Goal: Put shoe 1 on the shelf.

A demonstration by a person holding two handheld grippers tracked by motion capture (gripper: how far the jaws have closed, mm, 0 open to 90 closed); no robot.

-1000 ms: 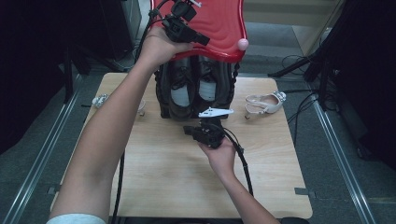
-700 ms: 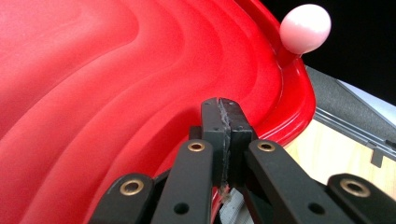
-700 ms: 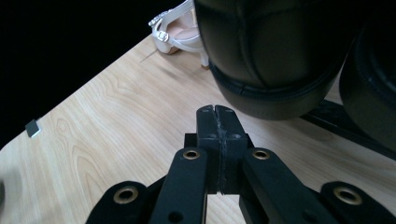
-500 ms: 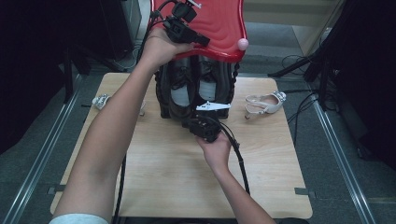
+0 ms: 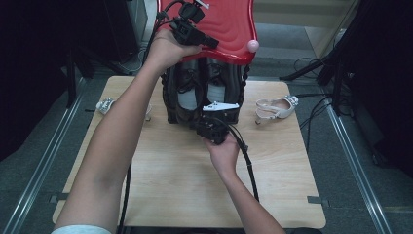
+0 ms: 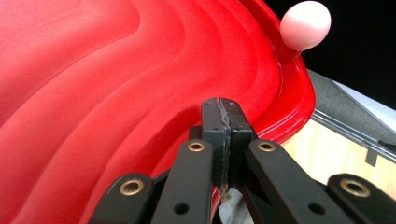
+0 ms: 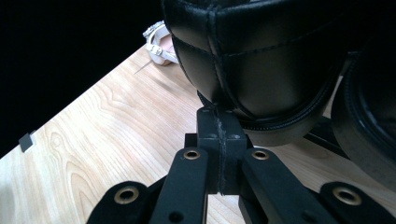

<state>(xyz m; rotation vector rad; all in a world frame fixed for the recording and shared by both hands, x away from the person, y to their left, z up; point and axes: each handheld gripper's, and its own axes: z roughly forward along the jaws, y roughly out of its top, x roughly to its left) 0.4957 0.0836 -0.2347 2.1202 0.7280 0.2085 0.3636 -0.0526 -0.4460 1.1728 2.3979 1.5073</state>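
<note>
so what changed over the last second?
The right gripper slid up the table toward the black shoes and now sits right at a shoe's heel, jaws shut with nothing between them. The left gripper stays shut against the raised red lid. The sandal hasn't moved.

A light wooden rectangular surface is filling the middle of the high view. A pale strappy sandal is lying on it right of centre, and the same sandal is showing near the top of the right gripper view. A small whitish object is sitting at the surface's left edge. Grey metal rails are running along the floor on both sides, and black cables are trailing at the right.
</note>
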